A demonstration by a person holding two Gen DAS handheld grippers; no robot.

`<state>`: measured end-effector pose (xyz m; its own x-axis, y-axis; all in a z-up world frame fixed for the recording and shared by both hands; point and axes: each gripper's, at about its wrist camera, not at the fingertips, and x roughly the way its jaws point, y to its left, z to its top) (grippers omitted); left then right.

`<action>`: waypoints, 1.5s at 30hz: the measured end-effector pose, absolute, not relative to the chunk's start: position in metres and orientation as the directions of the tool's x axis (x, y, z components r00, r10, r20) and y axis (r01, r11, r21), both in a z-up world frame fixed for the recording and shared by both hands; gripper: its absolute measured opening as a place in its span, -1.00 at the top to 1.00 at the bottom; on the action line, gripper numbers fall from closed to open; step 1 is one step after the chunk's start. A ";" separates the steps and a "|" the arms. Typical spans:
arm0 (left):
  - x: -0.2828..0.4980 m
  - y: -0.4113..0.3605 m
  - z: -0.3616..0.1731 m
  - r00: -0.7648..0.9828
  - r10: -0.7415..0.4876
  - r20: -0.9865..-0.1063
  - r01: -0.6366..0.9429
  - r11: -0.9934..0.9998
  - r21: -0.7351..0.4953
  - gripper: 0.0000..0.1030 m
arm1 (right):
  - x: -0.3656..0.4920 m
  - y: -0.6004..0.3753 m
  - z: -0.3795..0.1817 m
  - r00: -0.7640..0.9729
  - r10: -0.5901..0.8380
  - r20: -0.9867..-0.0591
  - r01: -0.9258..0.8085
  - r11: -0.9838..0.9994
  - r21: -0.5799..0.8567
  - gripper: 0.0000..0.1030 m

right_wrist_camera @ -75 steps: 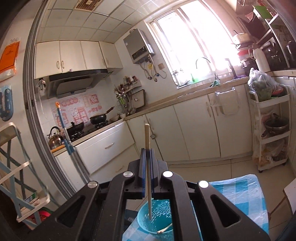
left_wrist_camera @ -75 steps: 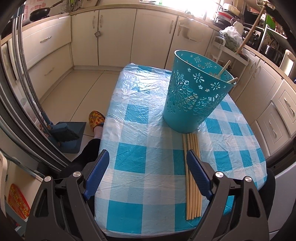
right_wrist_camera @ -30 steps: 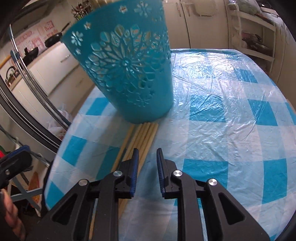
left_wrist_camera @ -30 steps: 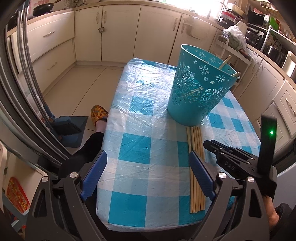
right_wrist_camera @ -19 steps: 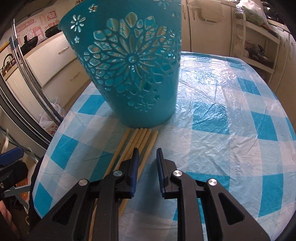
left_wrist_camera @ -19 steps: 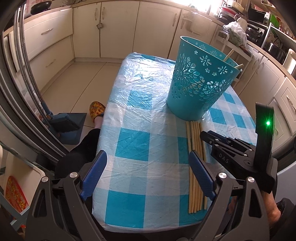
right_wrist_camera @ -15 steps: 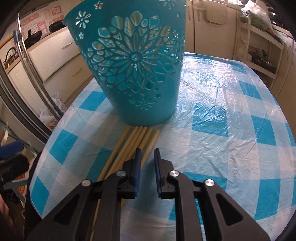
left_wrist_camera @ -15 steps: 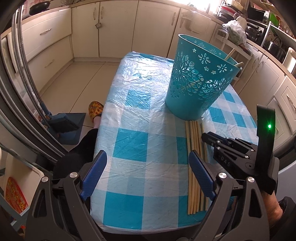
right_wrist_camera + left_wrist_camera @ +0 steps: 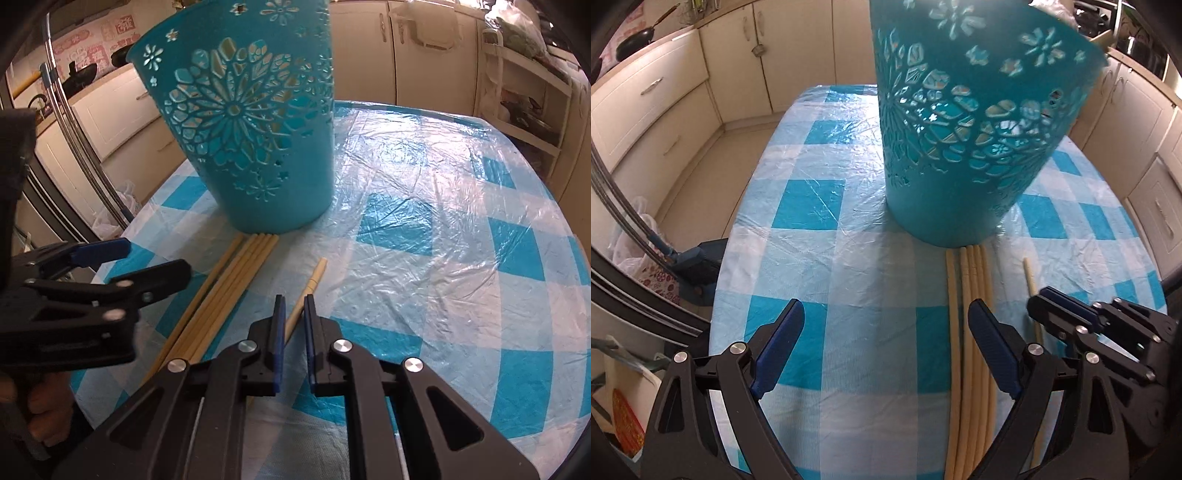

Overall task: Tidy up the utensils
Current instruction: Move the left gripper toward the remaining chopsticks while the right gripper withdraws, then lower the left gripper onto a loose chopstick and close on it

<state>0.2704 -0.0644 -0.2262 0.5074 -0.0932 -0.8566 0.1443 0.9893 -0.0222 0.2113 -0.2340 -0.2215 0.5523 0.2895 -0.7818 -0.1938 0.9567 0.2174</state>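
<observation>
My right tongs (image 9: 293,325) pinch one light, stiff, slippery pale wooden chopstick (image 9: 314,280) mid-shaft; left tongs (image 9: 886,339) gape, released.

Black gripper (image 9: 293,306) frames, blue pads, silver screws

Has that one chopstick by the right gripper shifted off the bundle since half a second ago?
Yes. The single chopstick now lies apart from the bundle, away from the teal basket, between the right gripper's nearly shut jaws.
</observation>
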 end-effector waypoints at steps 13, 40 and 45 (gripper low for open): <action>0.290 -0.079 -0.244 0.490 -0.041 -0.871 0.138 0.990 0.031 -0.67 | 0.211 -0.246 -0.219 0.546 0.323 -0.773 -0.192 0.946 0.260 0.79; 0.292 -0.079 -0.237 0.512 -0.043 -0.858 0.111 0.994 0.016 0.23 | 0.218 -0.238 -0.220 0.518 0.354 -0.778 -0.264 0.932 0.249 0.79; 0.292 -0.081 -0.238 0.516 -0.043 -0.856 0.115 0.993 0.019 0.17 | 0.217 -0.245 -0.220 0.517 0.374 -0.770 -0.253 0.926 0.280 0.79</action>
